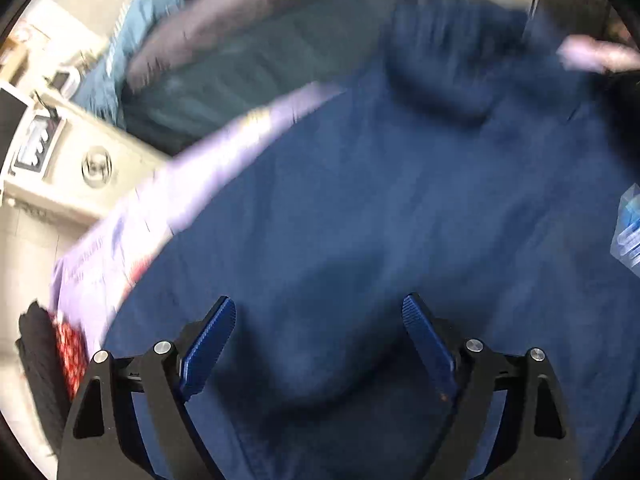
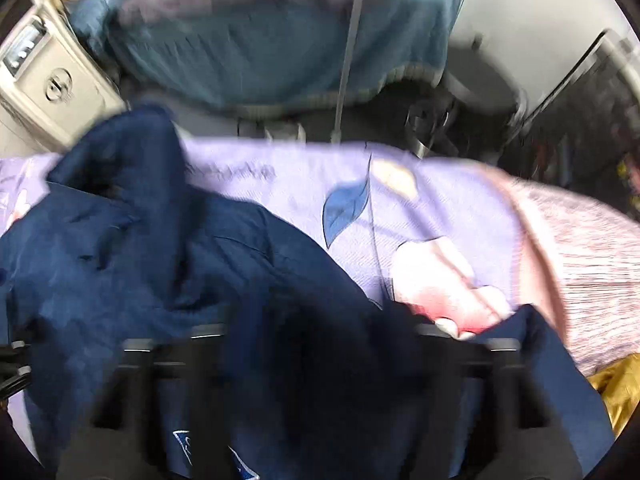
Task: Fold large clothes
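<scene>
A large navy blue garment [image 1: 380,208] lies spread over a lilac flowered bedsheet [image 1: 132,232]. My left gripper [image 1: 318,316] hovers over it, its blue fingers [image 1: 208,344] wide apart and empty. In the right wrist view the same navy garment [image 2: 168,264] is bunched on the lilac sheet [image 2: 420,208] and drapes over my right gripper [image 2: 320,344]. Its fingers are hidden under the cloth and blurred, so I cannot tell how they stand.
A teal blanket [image 2: 260,48] with a grey cover lies behind the bed. A beige cabinet [image 1: 80,160] stands at the left. A pinkish knit cloth [image 2: 580,264] and something mustard yellow [image 2: 616,388] lie at the right. A red patterned item [image 1: 68,352] sits at the sheet's left edge.
</scene>
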`<state>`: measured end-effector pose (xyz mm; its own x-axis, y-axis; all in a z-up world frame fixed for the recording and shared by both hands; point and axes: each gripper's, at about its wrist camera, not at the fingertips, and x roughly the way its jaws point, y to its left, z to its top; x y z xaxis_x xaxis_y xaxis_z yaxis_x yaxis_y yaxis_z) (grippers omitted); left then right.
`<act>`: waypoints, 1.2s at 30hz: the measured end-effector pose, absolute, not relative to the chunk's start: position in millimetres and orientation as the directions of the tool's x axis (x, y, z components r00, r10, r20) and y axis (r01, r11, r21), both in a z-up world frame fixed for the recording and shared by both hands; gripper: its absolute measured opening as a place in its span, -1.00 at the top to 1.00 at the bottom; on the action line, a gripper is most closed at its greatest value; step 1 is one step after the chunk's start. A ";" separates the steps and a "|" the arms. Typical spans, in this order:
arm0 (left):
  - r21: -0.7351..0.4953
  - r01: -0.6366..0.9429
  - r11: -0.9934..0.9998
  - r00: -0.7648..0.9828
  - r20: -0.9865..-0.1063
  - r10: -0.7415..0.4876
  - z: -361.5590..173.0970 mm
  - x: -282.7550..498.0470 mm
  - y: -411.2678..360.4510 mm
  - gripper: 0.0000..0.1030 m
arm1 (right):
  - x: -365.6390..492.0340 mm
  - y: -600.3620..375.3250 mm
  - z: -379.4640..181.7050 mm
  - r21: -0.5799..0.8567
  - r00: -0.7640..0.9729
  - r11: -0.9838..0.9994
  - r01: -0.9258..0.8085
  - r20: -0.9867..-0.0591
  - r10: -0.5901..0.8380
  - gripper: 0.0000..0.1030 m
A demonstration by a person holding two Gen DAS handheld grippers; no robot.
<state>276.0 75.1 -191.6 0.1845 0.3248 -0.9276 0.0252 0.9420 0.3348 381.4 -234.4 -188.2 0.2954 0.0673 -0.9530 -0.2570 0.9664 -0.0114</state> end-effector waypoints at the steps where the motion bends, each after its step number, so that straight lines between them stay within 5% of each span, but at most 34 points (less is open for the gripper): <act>1: 0.329 0.013 0.944 0.144 -0.935 0.324 -203.3 277.2 80.2 -0.67 | 365.5 -238.2 -170.7 -0.020 0.362 0.970 -0.244 -0.929 0.072 -0.56; 7: 0.265 -0.084 0.960 0.108 -0.956 0.274 -210.2 291.2 96.3 -0.90 | 260.5 -261.5 -134.6 0.040 0.379 0.965 -0.258 -0.915 0.139 -0.60; 12: 0.270 -0.096 0.958 0.146 -0.948 0.282 -188.7 290.3 91.4 -0.85 | 185.2 -271.7 -121.3 -0.214 0.452 0.935 -0.285 -0.890 -0.066 -0.60; 18: 0.122 -0.199 0.972 0.260 -0.950 0.173 -141.0 218.1 64.4 -0.87 | 162.1 -292.3 -119.0 -0.489 0.522 0.804 -0.338 -0.808 -0.272 -0.60; 24: 0.069 -0.226 0.972 0.178 -0.978 0.112 -147.7 140.7 33.5 -0.87 | 175.1 -299.6 -139.8 -0.702 0.561 0.628 -0.337 -0.685 -0.464 -0.57; 26: 0.080 -0.202 0.976 0.142 -0.984 0.110 -154.0 125.2 22.4 -0.87 | 179.9 -303.0 -150.8 -0.747 0.571 0.576 -0.333 -0.646 -0.507 -0.28; 27: 0.091 -0.177 0.980 0.129 -0.985 0.114 -156.6 121.5 19.4 -0.87 | 183.9 -306.7 -154.0 -0.747 0.560 0.583 -0.319 -0.645 -0.520 0.25; 28: 0.105 -0.153 0.983 0.125 -0.984 0.125 -155.7 119.3 14.0 -0.87 | 187.5 -311.3 -154.6 -0.737 0.547 0.610 -0.292 -0.651 -0.526 0.61; 32: 0.107 -0.099 0.989 0.124 -0.985 0.118 -144.0 125.8 -3.4 -0.87 | 193.1 -346.7 -114.6 -0.482 0.513 0.875 -0.031 -0.759 -0.401 0.73; 36: 0.079 -0.057 0.995 0.150 -0.985 0.087 -123.8 163.0 -26.3 -0.87 | 152.7 -434.9 -33.9 0.167 0.694 0.939 0.301 -0.714 -0.096 0.73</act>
